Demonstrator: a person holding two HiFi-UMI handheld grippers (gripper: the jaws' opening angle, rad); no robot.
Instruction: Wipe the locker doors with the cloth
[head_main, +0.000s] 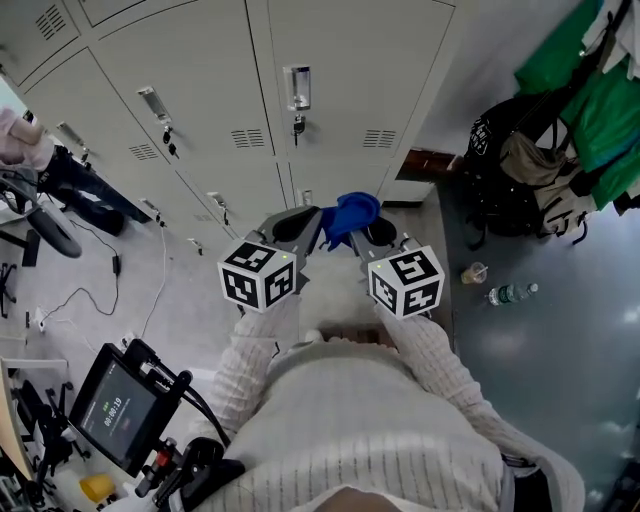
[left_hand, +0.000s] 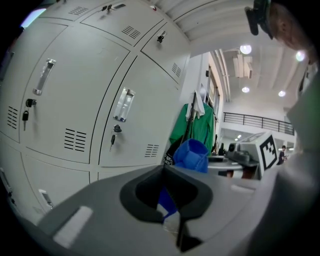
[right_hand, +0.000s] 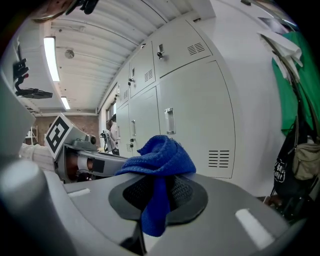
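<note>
Grey locker doors fill the top of the head view, above a grey floor with a backpack and a bottle off to the right; a person in a white knit sweater holds the left gripper and right gripper side by side, tips close together and near the lockers, with the blue cloth bunched at the tips; the left gripper view shows its jaws drawn together with a strip of blue cloth between the pads, the rest of the bundle just beyond to the right, clear of the doors; the right gripper view shows its jaws closed on the cloth, which mounds above them and hangs down in front.
</note>
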